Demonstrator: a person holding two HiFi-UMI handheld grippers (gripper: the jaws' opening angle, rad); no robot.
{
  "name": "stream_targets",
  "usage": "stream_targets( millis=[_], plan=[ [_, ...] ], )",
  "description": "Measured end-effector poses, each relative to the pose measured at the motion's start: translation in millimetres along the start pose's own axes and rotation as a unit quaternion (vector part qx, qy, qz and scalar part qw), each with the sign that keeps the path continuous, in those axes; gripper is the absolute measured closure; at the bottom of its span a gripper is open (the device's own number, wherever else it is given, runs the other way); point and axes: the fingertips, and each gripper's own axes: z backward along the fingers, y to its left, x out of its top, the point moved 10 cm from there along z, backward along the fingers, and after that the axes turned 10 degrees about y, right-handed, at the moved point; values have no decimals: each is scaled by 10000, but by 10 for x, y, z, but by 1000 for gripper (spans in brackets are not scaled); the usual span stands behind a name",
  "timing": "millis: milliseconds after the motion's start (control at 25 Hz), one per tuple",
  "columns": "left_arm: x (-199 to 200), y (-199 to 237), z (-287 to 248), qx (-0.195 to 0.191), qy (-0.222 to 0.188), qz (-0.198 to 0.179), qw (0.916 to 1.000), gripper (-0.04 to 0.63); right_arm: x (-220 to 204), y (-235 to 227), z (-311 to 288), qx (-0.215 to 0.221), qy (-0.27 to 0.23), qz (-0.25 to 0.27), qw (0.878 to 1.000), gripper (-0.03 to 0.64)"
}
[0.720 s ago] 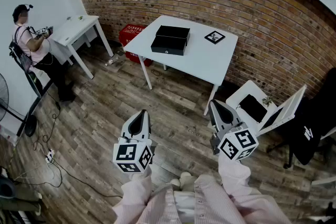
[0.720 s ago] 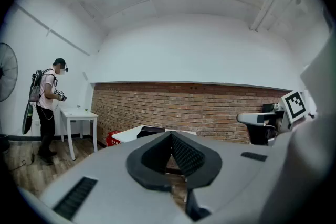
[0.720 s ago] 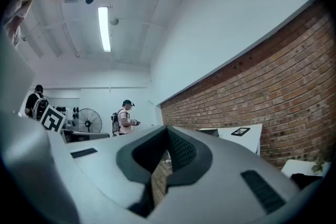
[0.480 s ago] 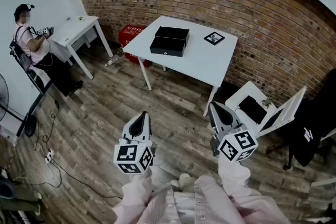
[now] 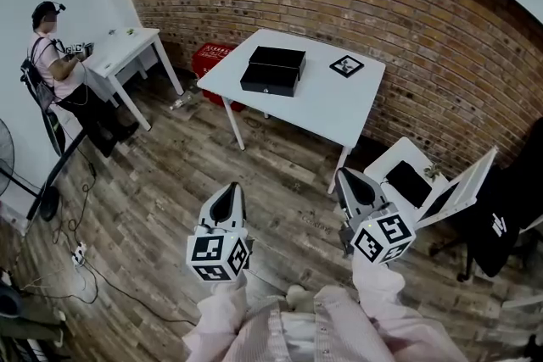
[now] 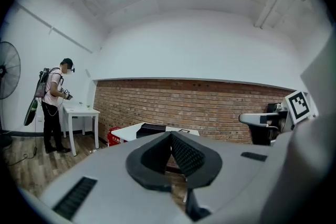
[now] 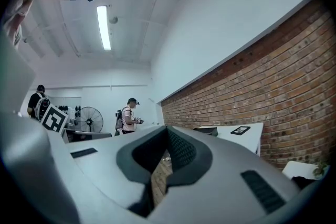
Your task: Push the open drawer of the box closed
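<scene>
Edging a little nearer the white desk (image 5: 333, 102), the left claw (image 5: 226, 199) and right claw (image 5: 350, 185) stay closed and empty, well short of the open drawer (image 5: 268, 80) of the black box (image 5: 277, 57).

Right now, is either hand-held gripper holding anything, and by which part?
Nothing is held: the left hand-held gripper and the right hand-held gripper are both shut and empty.
</scene>
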Motion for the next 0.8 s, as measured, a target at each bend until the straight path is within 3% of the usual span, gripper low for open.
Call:
stream_targets(
  millis=[160, 800],
  plan=[
    [33, -5, -44, 166, 35, 54, 9998, 593, 23, -64, -44, 26, 18, -54, 10000, 614],
    [93, 33, -273, 305, 160, 69, 9994, 402, -42, -250, -245, 115, 169, -186, 9996, 614]
  ],
)
